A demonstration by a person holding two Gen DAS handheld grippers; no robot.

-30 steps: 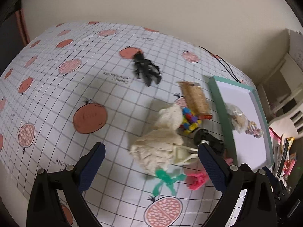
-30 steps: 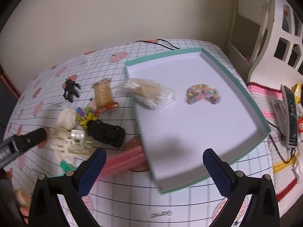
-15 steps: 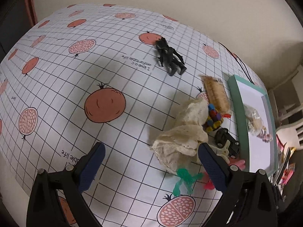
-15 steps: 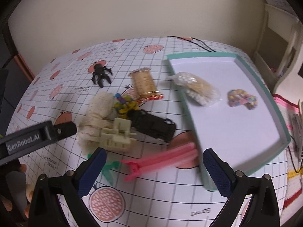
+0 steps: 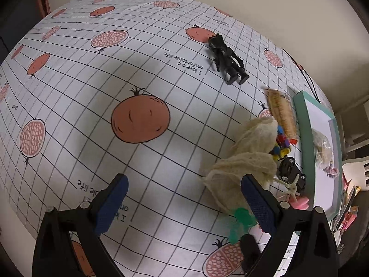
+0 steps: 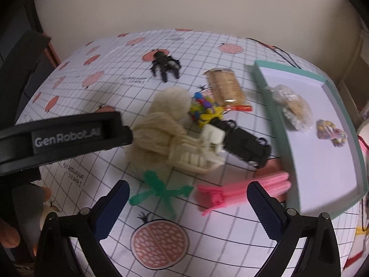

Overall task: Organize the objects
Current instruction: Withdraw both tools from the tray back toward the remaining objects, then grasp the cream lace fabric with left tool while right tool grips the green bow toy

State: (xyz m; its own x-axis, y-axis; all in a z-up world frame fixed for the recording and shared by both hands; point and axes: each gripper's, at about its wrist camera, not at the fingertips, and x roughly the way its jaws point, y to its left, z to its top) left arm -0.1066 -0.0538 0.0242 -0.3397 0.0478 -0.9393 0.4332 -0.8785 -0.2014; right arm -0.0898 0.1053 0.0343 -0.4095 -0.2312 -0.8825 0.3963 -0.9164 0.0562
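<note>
With both grippers' jaws spread and empty, we line the right gripper squarely over the pink clip before closing.

Both grippers hang above the table with nothing between their blue-padded fingers. The left gripper has its jaws spread wide. The right gripper is spread just as wide. In the right wrist view, fingertips of the person's hand show at the lower left edge.
</note>
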